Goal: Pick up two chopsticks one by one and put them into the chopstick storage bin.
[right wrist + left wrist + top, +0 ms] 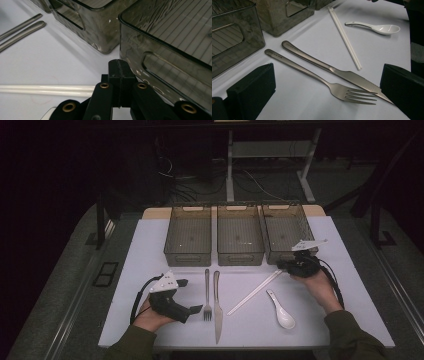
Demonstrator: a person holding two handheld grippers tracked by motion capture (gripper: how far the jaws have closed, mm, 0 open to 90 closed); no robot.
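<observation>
A steel fork (pixel 207 295) and a steel knife (pixel 217 305) lie side by side on the white mat (pixel 145 255), handles toward the bins. A pair of white chopsticks (pixel 255 292) lies slanted to their right, with a white ceramic spoon (pixel 281 310) beyond. My left gripper (pixel 190 296) stands open just left of the fork. In the left gripper view its jaws (pixel 328 75) straddle the fork (pixel 312 75) and the knife (pixel 332 70) without touching them. My right gripper (pixel 281 266) is at the chopsticks' far end, in front of the right bin. Its jaws (pixel 119 65) are pressed together with nothing between them, above the chopsticks (pixel 45 90).
Three smoky see-through bins stand in a row at the back of the mat: left (pixel 187 256), middle (pixel 240 257), right (pixel 295 210). The right bin's front wall (pixel 155 65) is close beside my right jaws. Floor, cables and table legs lie beyond.
</observation>
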